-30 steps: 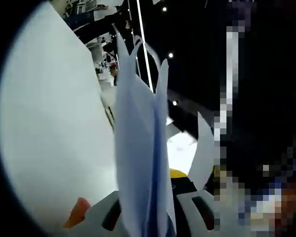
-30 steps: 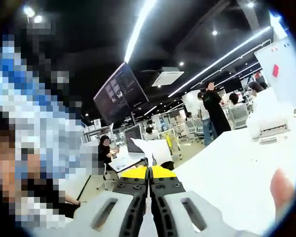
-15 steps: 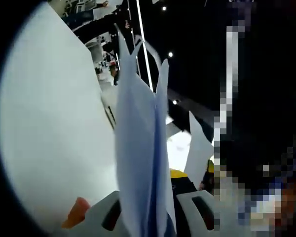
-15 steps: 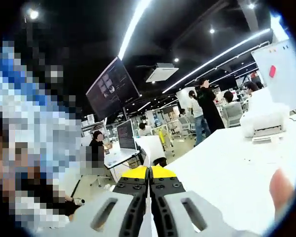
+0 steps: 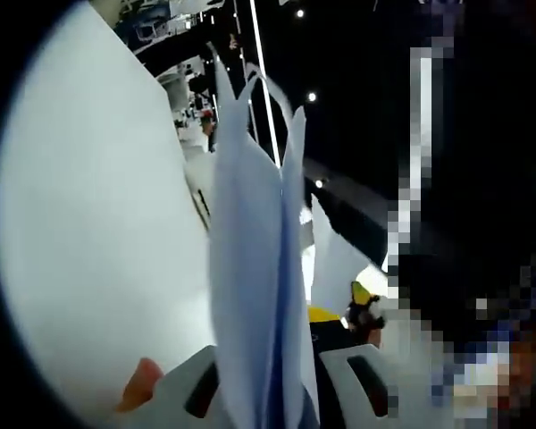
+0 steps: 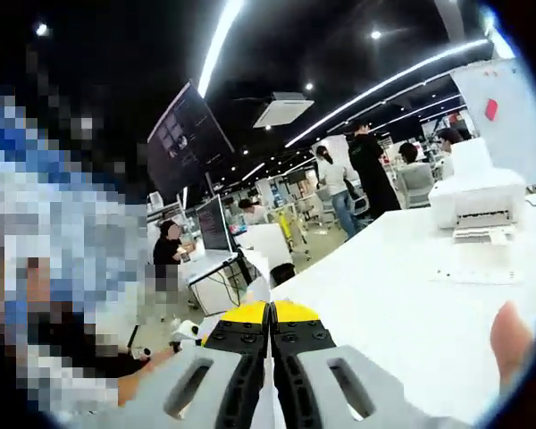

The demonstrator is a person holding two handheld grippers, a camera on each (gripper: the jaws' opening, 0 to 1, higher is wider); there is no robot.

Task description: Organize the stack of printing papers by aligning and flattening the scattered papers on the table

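left gripper [image 5: 272,393]: jaws were clamped on the papers [image 5: 250,268], sheets rose edge-on from between them.
papers: 1 fanned bundle of several sheets, upright in the left gripper view, top corners splayed apart. lifted off the table [image 5: 98,232], which sat as a white surface just beside them on that view's left.
loose sheet [image 5: 330,268]: white, stood beyond the bundle, near the other gripper's yellow tip [image 5: 362,295].
right gripper [image 6: 270,357]: jaws were pressed together, yellow tips touching. a thin white edge showed at the seam low down; couldn't tell if that was paper.
fingertip [image 6: 511,335]: at the right edge of the right gripper view, over the table.
table in right gripper view [image 6: 411,295]: white, long, ran off to the right.
printer [image 6: 478,201]: white, sat on the far end of the table, 1 flat sheet [image 6: 478,275] lay in front of it.
background: wall monitor [image 6: 188,134], ceiling light strips, people standing and seated at desks.
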